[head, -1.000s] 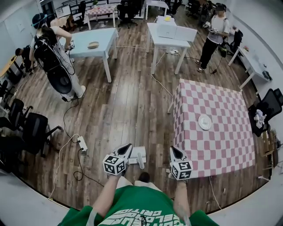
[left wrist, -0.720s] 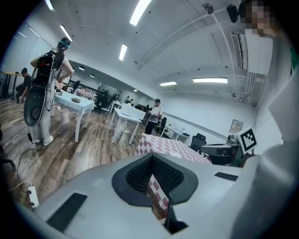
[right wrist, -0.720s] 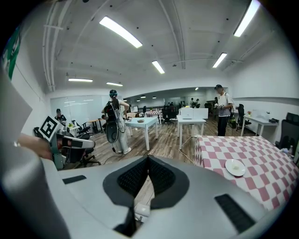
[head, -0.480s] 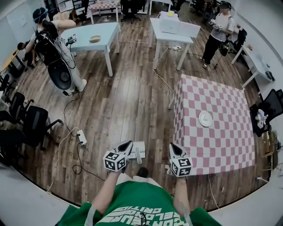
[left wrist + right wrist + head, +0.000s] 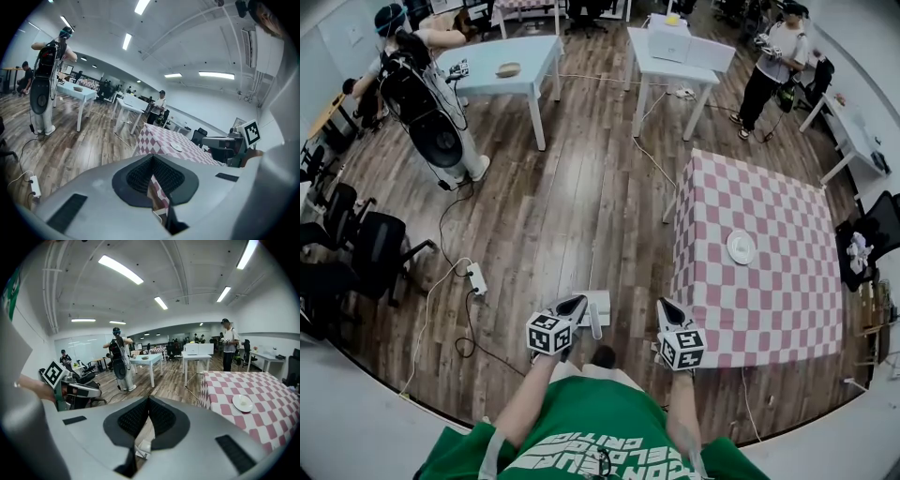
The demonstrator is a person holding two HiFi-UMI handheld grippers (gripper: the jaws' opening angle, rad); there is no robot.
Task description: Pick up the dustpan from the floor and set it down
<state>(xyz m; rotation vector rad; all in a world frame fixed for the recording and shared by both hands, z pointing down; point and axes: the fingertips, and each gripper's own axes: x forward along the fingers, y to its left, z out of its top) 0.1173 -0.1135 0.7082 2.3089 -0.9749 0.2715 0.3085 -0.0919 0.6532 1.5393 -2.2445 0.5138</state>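
Early in the task, by the look of it, with no lift yet. Find the white dustpan (image 5: 592, 304) lying flat on the wooden floor (image 5: 562, 216), just beyond the person's dark shoe (image 5: 602, 354) and left of the checkered table (image 5: 769, 309), its handle toward the near side. See the left gripper (image 5: 573, 306) poised at the dustpan's left edge, jaws pressed together on nothing; impossible to tell from the head view whether touching it or hovering above. See the right gripper (image 5: 667, 307) to the right of the dustpan, apart from it and near the table's corner, jaws likewise closed and empty. Left to do, judging from this: open a pair of jaws, take the handle or rim, raise the dustpan, put it down. Hard to make out: the dustpan in both gripper views, at most a pale scrap (image 5: 143, 447) glimpsed under the closed pads and not surely identifiable. Also unclear: the spot for setting it down, unnamed by the task. Cut off at the near edge of the head view: the person's body below the green shirt (image 5: 581, 431).
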